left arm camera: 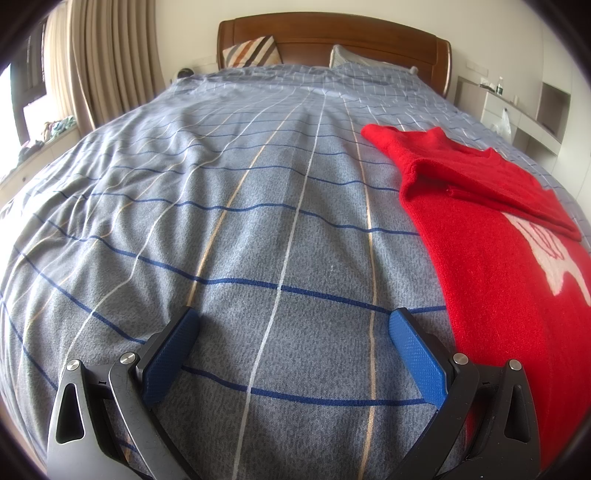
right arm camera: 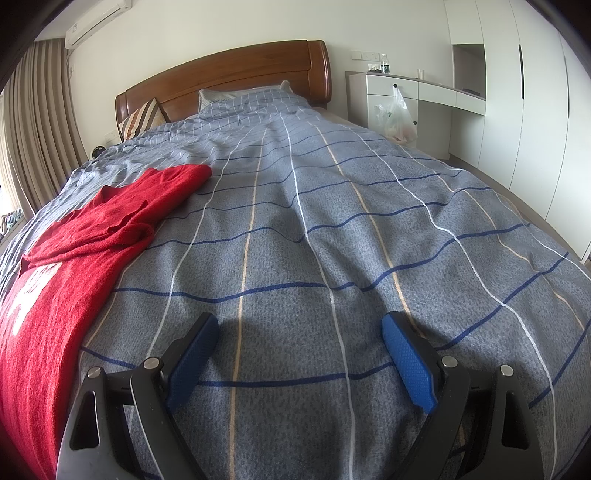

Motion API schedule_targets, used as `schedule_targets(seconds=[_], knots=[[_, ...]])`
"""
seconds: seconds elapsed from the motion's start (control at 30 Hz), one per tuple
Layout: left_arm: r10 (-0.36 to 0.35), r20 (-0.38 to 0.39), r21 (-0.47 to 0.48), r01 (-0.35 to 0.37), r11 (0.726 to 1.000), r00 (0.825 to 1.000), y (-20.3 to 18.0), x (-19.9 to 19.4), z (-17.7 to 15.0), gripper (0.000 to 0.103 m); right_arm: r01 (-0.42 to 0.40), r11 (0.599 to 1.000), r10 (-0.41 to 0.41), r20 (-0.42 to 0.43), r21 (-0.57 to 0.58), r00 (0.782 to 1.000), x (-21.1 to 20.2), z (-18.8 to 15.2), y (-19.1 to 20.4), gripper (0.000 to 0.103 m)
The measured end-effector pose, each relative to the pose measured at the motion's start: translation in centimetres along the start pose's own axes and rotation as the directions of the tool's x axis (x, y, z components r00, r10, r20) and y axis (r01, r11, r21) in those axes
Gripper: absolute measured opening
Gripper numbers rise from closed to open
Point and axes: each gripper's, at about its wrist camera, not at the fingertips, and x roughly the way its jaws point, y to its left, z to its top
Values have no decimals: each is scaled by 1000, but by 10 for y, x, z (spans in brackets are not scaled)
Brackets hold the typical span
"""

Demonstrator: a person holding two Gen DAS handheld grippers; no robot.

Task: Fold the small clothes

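Running out of frame at the edge in both views: red sweater (left arm camera: 491, 236), so hem and far side stay unseen. White pattern (left arm camera: 546, 254) on chest only partly visible, half covered by folded-in sleeve (left arm camera: 480, 181); shape hard to read. Lying flat on bed (right arm camera: 332, 221), between the two tools, to the right of left tool (left arm camera: 291, 332) and to the left of right tool (right arm camera: 299, 332). Just beside right finger (left arm camera: 413, 354) of left tool; contact not clear. Left tool spread wide, nothing between blue pads, only bedcover below. Right tool also spread wide, empty, apart from sweater. Hanging on white dresser (right arm camera: 391, 92): thin plastic bag (right arm camera: 397, 118) with something reddish inside, too blurred to name. Standing on top: small bottle (right arm camera: 385, 62). Grey checked bedcover with blue, white and beige lines, slightly wrinkled. Behind: brown wooden headboard (left arm camera: 332, 40), striped pillow (left arm camera: 255, 51), beige curtains (left arm camera: 110, 55), white wardrobe (right arm camera: 524, 92), air conditioner (right arm camera: 98, 24) high on wall.
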Motion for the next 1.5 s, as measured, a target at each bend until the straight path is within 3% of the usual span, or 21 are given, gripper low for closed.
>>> schedule_targets(seconds=[0.4, 0.5, 0.63, 0.7, 0.77, 0.83, 0.9, 1.0, 1.03, 1.13, 1.17, 1.2, 1.27, 1.43, 1.5], knots=[[-19, 6, -7, 19, 1000, 1000, 5, -1, 1, 102, 0, 1000, 0, -13, -3, 1000, 0, 3, 1, 90], [-81, -40, -25, 80, 996, 996, 14, -16, 5, 101, -1, 999, -3, -88, -45, 996, -4, 16, 6, 90], [-230, -68, -29, 229, 973, 971, 9, -64, -16, 101, -129, 985, 114, -123, -115, 986, -54, 24, 23, 89], [-277, -141, -19, 277, 961, 950, -4, -76, -31, 101, -235, 962, 211, -172, -138, 962, -82, 15, 36, 89], [-302, -200, -7, 307, 952, 932, -19, -83, -43, 100, -349, 929, 313, -243, -124, 918, -105, -2, 53, 89], [-307, -249, -3, 316, 949, 919, -31, -83, -51, 92, -435, 896, 388, -311, -95, 868, -118, -24, 69, 89], [-303, -308, -12, 315, 949, 902, -39, -78, -58, 80, -490, 870, 439, -371, -51, 818, -123, -47, 84, 89], [-269, -346, 5, 288, 958, 899, -44, -72, -63, 74, -525, 851, 480, -432, 19, 763, -115, -77, 99, 86], [-263, -350, 8, 284, 959, 899, -45, -72, -64, 74, -534, 844, 496, -444, 44, 747, -109, -85, 102, 82], [-264, -377, -9, 281, 960, 888, -41, -66, -65, 61, -512, 852, 494, -481, 104, 724, -84, -100, 108, 63], [-262, -383, -17, 277, 961, 886, -38, -63, -65, 53, -504, 856, 491, -486, 116, 723, -78, -103, 109, 55], [-265, -386, -25, 277, 961, 884, -37, -64, -64, 36, -491, 863, 483, -492, 124, 725, -71, -106, 109, 50], [-318, -401, -72, 317, 946, 859, -29, -64, -64, 5, -485, 861, 492, -487, 152, 722, -67, -105, 104, 5], [-390, -354, -152, 359, 921, 850, -11, -88, -64, 3, -534, 835, 539, -390, 133, 746, -99, -78, 97, 5], [-463, -311, -223, 410, 884, 830, 2, -98, -54, 2, -551, 824, 560, -337, 131, 757, -112, -62, 94, 5]])
